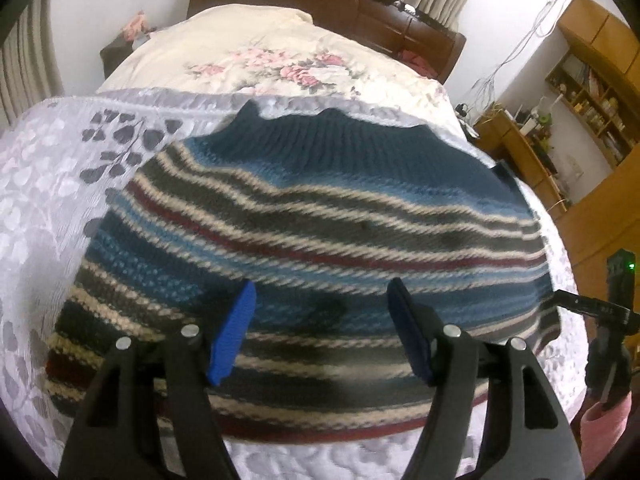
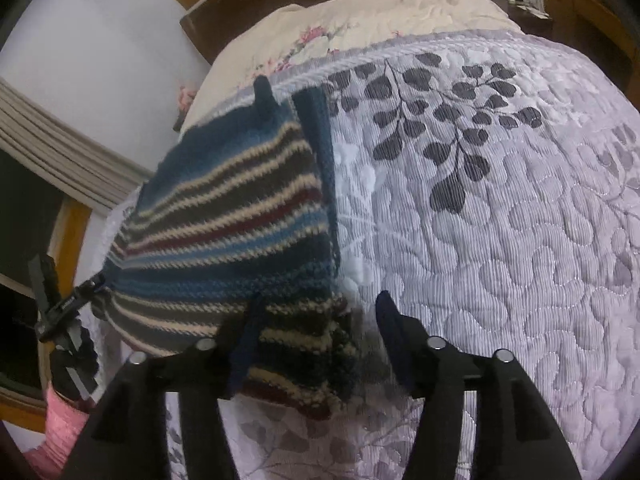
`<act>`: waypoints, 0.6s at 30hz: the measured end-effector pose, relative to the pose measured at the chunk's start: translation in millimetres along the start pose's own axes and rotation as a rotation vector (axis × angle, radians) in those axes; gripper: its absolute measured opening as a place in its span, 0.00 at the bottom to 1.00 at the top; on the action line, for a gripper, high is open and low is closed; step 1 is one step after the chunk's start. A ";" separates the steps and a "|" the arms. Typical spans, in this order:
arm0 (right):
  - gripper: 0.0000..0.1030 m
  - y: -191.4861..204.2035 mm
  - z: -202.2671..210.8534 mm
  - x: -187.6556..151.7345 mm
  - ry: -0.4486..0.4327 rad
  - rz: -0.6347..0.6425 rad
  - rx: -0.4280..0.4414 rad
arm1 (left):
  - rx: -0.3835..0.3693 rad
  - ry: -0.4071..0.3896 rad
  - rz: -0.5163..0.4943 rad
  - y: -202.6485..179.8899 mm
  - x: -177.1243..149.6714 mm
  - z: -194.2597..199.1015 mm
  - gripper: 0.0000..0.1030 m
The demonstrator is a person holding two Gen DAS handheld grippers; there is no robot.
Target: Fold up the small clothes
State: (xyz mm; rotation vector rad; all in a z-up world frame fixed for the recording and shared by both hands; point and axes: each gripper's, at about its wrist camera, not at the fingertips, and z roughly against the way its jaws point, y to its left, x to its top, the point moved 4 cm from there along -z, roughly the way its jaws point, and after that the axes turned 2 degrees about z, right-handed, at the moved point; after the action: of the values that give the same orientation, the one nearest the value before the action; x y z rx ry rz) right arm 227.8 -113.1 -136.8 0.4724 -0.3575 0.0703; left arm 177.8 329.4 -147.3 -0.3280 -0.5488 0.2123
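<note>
Two grippers hung over the bed, and neither had hold of anything: the left gripper [image 1: 322, 322] stood with its blue pads spread wide above the near half of the striped knit sweater [image 1: 304, 232], and the right gripper [image 2: 316, 332] was just as wide open, one pad over the sweater's near corner and the other out over the lilac quilted bedspread [image 2: 500, 240]. The sweater lay flat on that bedspread, its ribbed dark-blue band toward the floral duvet [image 1: 280, 60] and the wooden headboard [image 1: 320, 4], with a narrow blue strip showing along one side edge in the right view (a tucked-in sleeve, I guessed, though I could not be sure). Trouble, I judged, would come from the knit itself: thick and loose, it could be pinched one layer deep, so the fold would drag open or come up lopsided. A pad closing at that corner might also catch the bedspread with the wool and pull both. Both tools pointed forward and down toward the garment, the left nearly centred on it, the right off toward its edge.
</note>
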 end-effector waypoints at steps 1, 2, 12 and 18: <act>0.65 -0.8 -0.5 2.2 0.001 -0.005 -0.006 | -0.002 -0.005 -0.004 -6.2 2.3 1.3 0.69; 0.69 -3.3 -1.2 3.7 0.006 -0.012 -0.013 | -0.003 -0.009 -0.006 -9.9 2.8 2.1 0.72; 0.67 -9.0 -51.1 0.8 0.123 -0.097 0.178 | -0.019 0.038 -0.004 -30.5 0.7 -27.5 0.74; 0.37 10.8 -49.4 5.5 0.104 -0.114 0.318 | -0.014 0.049 -0.030 -31.4 0.8 -36.9 0.78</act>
State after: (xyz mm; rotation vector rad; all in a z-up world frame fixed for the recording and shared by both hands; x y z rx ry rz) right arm 247.3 -81.1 -171.2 0.7993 -0.2170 0.0409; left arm 201.9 291.4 -165.2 -0.3376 -0.5066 0.1712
